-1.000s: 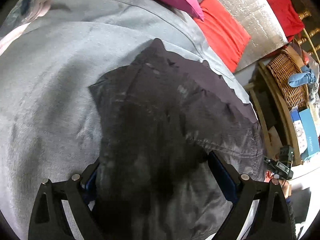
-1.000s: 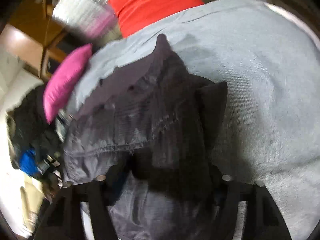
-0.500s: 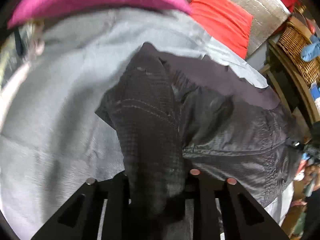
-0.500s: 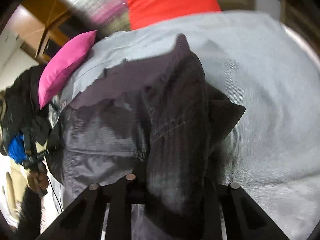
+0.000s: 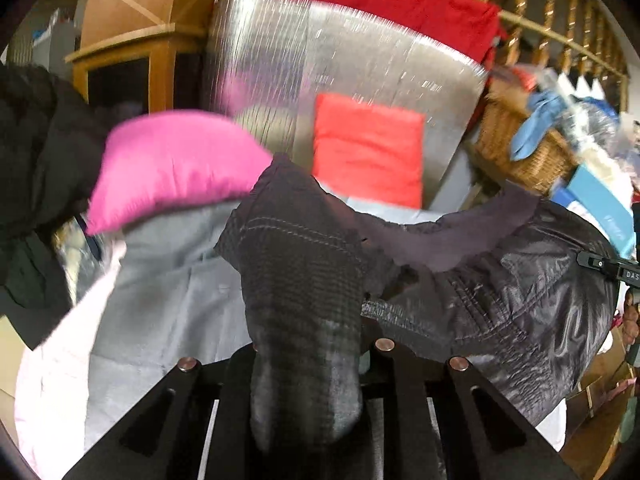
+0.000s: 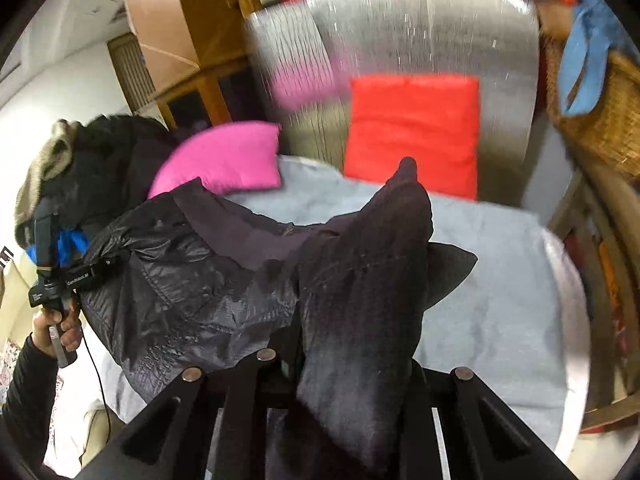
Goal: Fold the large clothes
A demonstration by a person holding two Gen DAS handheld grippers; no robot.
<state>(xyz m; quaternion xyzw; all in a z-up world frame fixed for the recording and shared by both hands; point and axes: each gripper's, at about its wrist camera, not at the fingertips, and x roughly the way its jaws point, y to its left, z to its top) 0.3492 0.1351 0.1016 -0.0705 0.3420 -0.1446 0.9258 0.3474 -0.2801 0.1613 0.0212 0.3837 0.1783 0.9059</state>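
A large dark shiny padded jacket (image 5: 520, 292) hangs lifted above the grey bedsheet (image 5: 168, 280). My left gripper (image 5: 308, 360) is shut on one bunched end of the jacket, which rises as a dark ridge between the fingers. My right gripper (image 6: 352, 364) is shut on the other end of the jacket (image 6: 184, 280), also bunched upward between its fingers. The cloth sags between the two grippers. The left hand-held unit (image 6: 60, 280) shows at the left of the right wrist view. The fingertips are hidden by cloth.
A pink pillow (image 5: 176, 164) and a red cushion (image 5: 368, 148) lie at the head of the bed (image 6: 500, 280) before a silver foil panel (image 5: 360, 56). A wicker basket (image 5: 520, 148) stands to the right. Dark clothes (image 6: 100, 168) are piled at the left.
Both grippers closed on the jacket ends and lifted them off the bed. The views tilted up from the sheet toward the headboard. The jacket now hangs between the grippers.
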